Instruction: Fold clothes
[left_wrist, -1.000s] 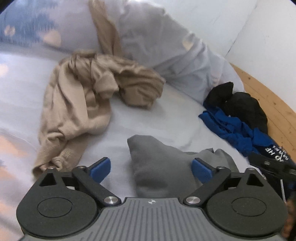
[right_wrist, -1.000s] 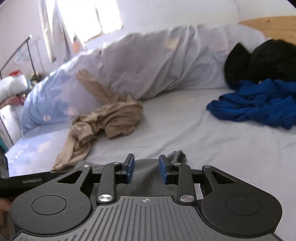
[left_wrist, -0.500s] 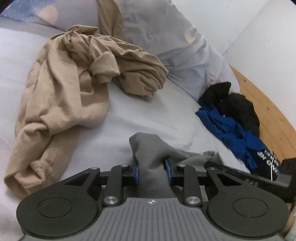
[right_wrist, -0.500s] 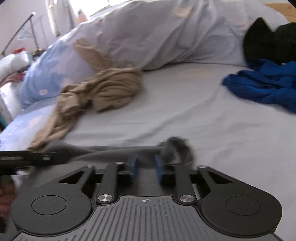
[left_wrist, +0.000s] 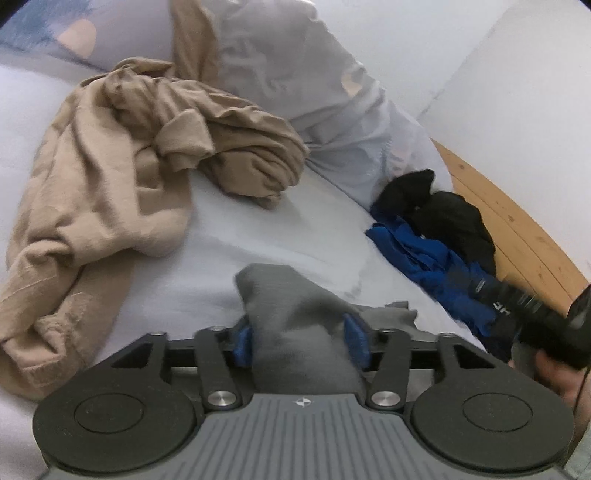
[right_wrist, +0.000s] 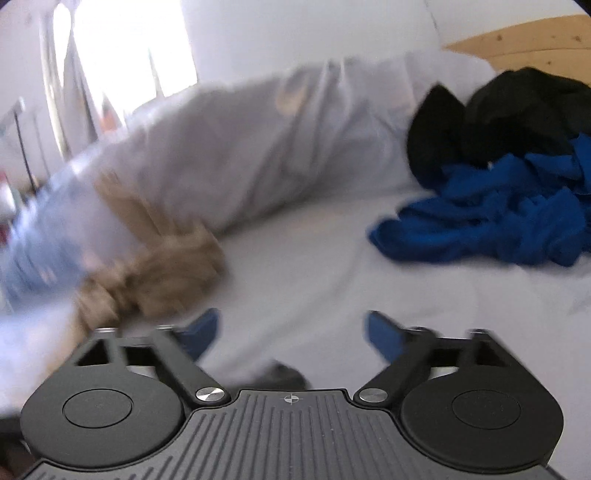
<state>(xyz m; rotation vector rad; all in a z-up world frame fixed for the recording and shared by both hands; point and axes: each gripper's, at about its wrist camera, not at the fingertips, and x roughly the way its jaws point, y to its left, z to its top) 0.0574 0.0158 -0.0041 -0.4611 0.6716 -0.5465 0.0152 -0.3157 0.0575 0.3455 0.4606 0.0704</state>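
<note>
A grey garment (left_wrist: 288, 295) lies bunched on the pale bed sheet (left_wrist: 277, 229). It runs back between the blue pads of my left gripper (left_wrist: 298, 339). The jaws are opening and stand apart at the cloth's sides, no longer pinching it. My right gripper (right_wrist: 291, 328) is opening wide over the bare sheet (right_wrist: 314, 277) with nothing between its fingers. A small grey tip of cloth (right_wrist: 284, 373) shows just below it. The right gripper's black body (left_wrist: 524, 310) shows blurred at the right of the left wrist view, held by a hand.
A crumpled tan garment (left_wrist: 110, 177) (right_wrist: 166, 273) lies to the left. A blue garment (left_wrist: 424, 266) (right_wrist: 498, 221) and a black one (left_wrist: 450, 218) (right_wrist: 517, 114) lie to the right, by the wooden headboard (left_wrist: 517, 236). A bunched duvet (left_wrist: 314, 92) lies across the back.
Both grippers closed on the grey garment half a second ago and have since spread. The right one let go and now stands over bare sheet. The left still has cloth between its jaws.
</note>
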